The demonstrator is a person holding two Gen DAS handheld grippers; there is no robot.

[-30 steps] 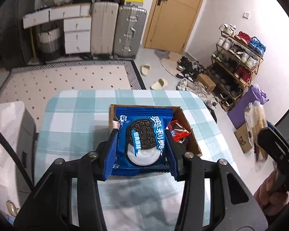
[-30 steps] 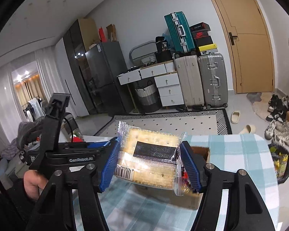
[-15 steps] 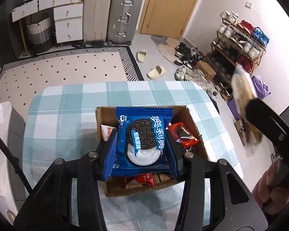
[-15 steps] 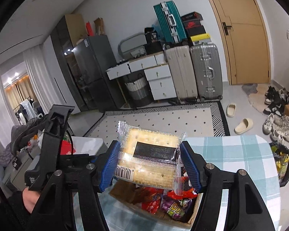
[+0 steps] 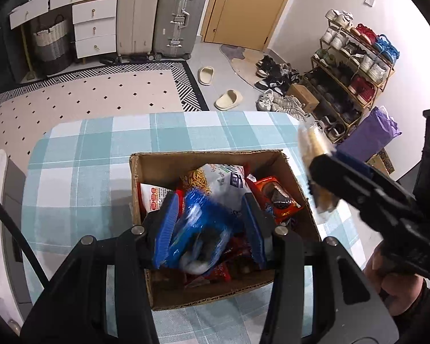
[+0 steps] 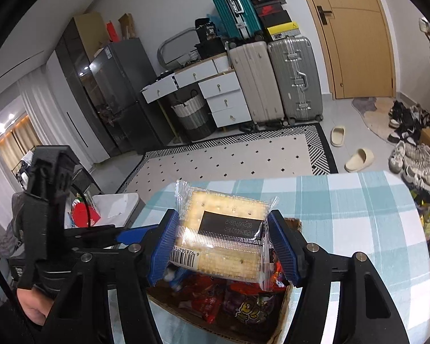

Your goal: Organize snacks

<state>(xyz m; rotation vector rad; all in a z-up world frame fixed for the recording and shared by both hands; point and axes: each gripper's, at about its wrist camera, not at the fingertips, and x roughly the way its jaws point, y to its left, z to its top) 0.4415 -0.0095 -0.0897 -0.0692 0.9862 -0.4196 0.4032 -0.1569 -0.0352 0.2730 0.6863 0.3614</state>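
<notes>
Over the box (image 5: 298, 189), the left gripper (image 5: 212, 223) clamps a blue cookie pack (image 5: 197, 238); the right gripper (image 6: 223, 246) grips a cracker pack (image 6: 223, 238), both apparently poised for dropping in.

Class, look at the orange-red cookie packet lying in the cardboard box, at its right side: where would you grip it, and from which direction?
Grip the orange-red cookie packet across its two long edges, coming from above. It lies roughly flat on top of the other snacks, tilted against the cardboard box wall, so its top face is exposed while the wall likely blocks a side approach.
</notes>
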